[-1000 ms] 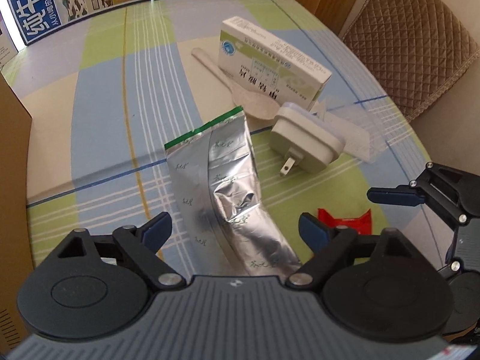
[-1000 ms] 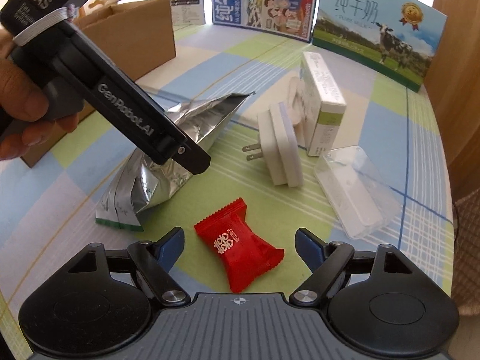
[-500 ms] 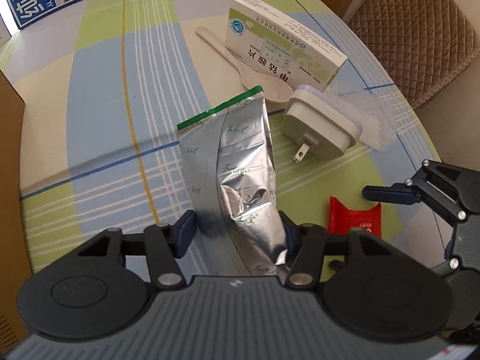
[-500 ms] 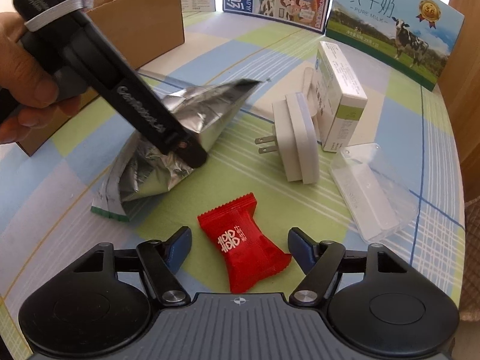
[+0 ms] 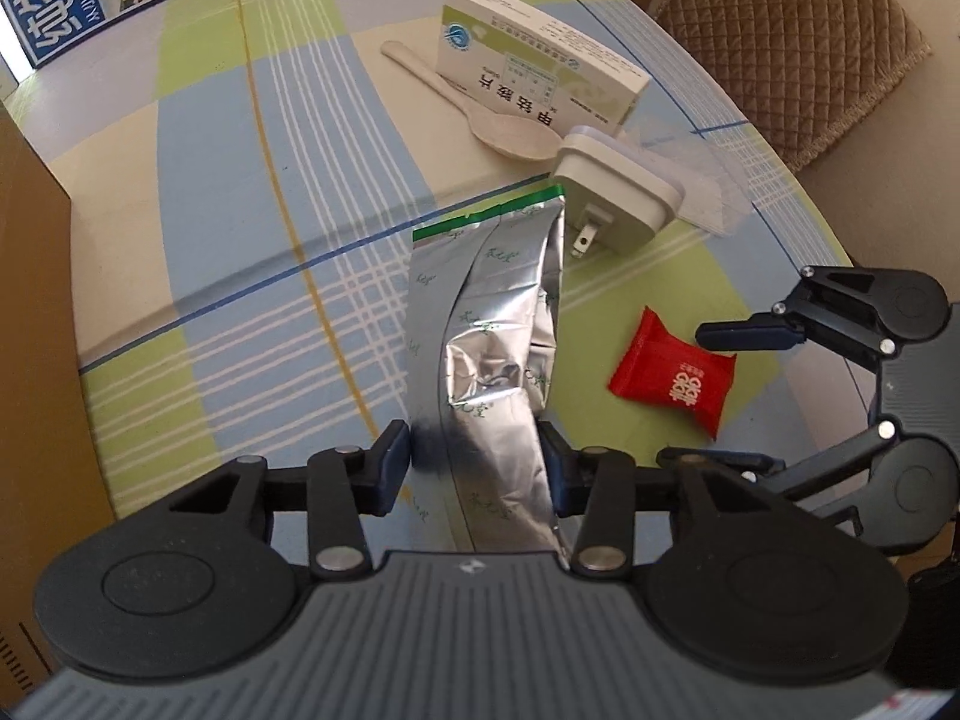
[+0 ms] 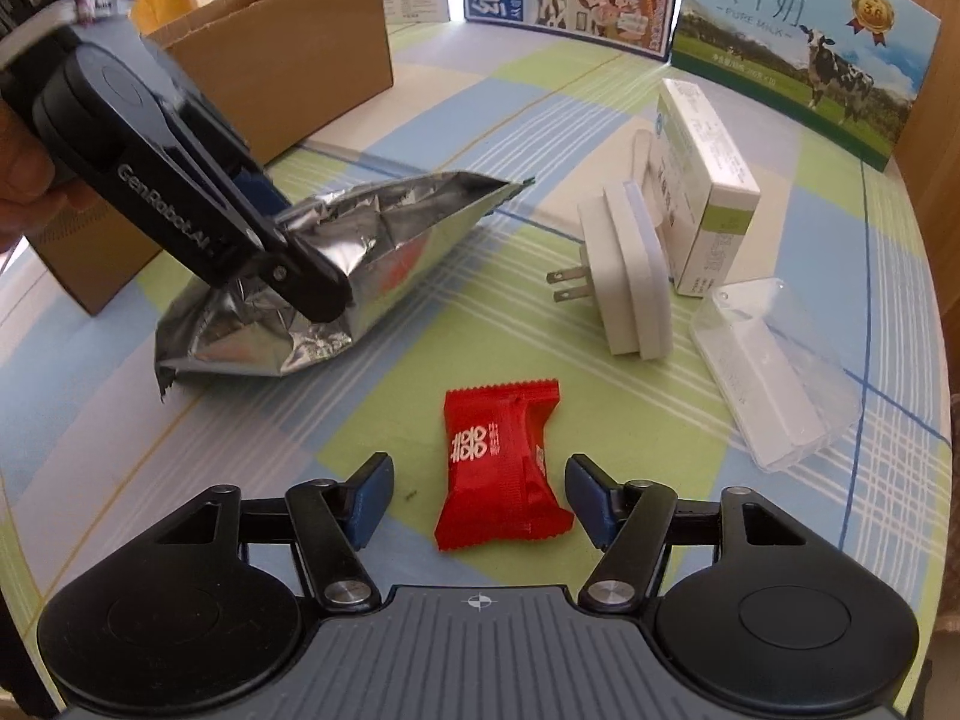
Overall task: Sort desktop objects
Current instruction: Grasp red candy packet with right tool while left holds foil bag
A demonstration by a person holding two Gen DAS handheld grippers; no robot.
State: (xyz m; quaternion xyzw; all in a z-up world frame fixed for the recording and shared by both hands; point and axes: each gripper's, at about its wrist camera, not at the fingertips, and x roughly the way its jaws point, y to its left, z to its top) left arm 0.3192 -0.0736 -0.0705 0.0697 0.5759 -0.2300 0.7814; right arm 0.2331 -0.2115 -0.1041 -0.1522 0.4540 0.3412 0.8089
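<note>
The left gripper (image 5: 477, 462) has closed in over the last second: its fingers, wide apart a second ago, now press both sides of the silver foil pouch (image 5: 492, 324) near its crumpled end. In the right wrist view the pouch (image 6: 360, 264) hangs tilted from that gripper (image 6: 282, 252), the pinched part raised while the torn lower end looks to be still touching the plaid tablecloth (image 6: 540, 324). Judgement: the grasp is made and the lift is just starting, so the pouch is the first item headed for sorting, likely toward the cardboard box (image 6: 270, 78) at far left.

The right gripper (image 6: 480, 495) has eased forward too; it stays well open, holding nothing, its fingers straddling the near end of the red candy (image 6: 501, 468), which lies flat on the cloth. Whether a pad touches the wrapper cannot be told. That candy looks like the next pick.

Count:
- foil pouch: one, gripped at left centre
- red candy (image 5: 675, 375): one, near centre
- white plug adapter (image 6: 624, 285): one, right of the pouch, prongs pointing left
- medicine box (image 6: 702, 180): one, just behind the adapter
- beige spoon (image 5: 474, 105): one, beside the medicine box
- clear plastic case (image 6: 774, 372): one, far right
- cardboard box: one
- milk cartons (image 6: 804, 48): at least two along the far edge
</note>
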